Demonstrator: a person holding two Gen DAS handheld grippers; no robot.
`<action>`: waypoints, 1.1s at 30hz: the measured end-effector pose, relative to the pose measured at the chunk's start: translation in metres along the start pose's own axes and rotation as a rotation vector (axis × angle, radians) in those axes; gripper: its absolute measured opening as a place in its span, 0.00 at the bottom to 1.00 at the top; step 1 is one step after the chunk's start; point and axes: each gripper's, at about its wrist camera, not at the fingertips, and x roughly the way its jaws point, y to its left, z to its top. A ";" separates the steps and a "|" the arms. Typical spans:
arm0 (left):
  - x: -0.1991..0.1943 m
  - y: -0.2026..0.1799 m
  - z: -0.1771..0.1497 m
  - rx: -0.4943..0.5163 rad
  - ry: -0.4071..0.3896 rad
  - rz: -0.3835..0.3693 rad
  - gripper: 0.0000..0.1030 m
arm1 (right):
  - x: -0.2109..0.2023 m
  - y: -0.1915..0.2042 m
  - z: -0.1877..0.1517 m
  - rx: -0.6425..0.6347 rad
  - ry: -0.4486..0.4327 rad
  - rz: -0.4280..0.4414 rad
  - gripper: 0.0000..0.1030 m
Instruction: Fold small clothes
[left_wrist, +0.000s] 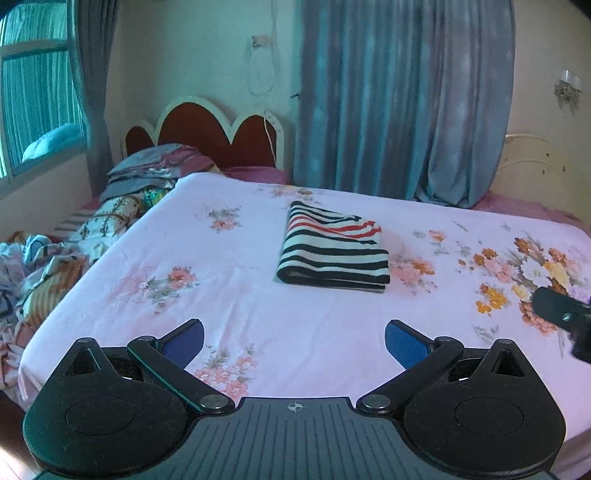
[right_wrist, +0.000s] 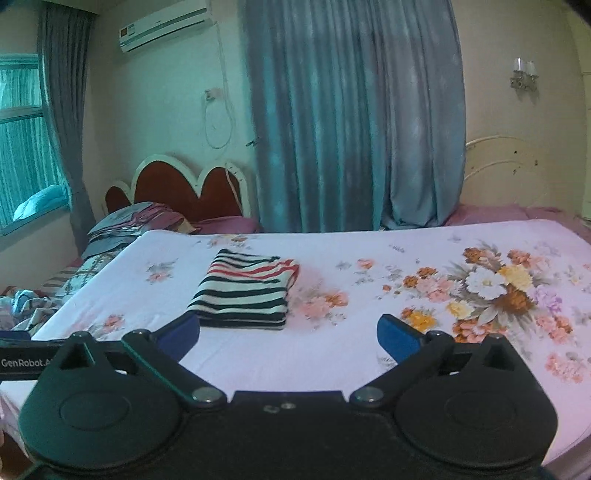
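Item: striped garment (left_wrist: 334, 253), black, white and red, folded into a compact rectangle, lying flat on the floral bedsheet (left_wrist: 221, 258) near the bed's middle.

Left gripper (left_wrist: 294, 338): jaws spread wide, nothing between them, held above the sheet, apart from the garment.

Right gripper (right_wrist: 288, 332): jaws fully spread, empty, the garment just beyond its left pad.

Risks: a low pass could snag the top fold and spring it open; dragging the loose sheet would shift the bundle.

Writing: "GenRobot.A…" (right_wrist: 26, 362), cut off, on the device at left edge. Air conditioner (right_wrist: 166, 26) label unreadable.
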 end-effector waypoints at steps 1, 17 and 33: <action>-0.003 -0.001 -0.001 -0.001 -0.003 0.004 1.00 | 0.000 0.001 -0.002 -0.001 0.001 -0.004 0.99; -0.013 -0.003 -0.001 -0.006 -0.021 0.025 1.00 | -0.004 0.008 -0.008 0.013 0.010 0.017 0.99; -0.007 0.005 0.001 -0.010 -0.002 0.035 1.00 | 0.001 0.017 -0.009 0.023 0.025 0.026 0.99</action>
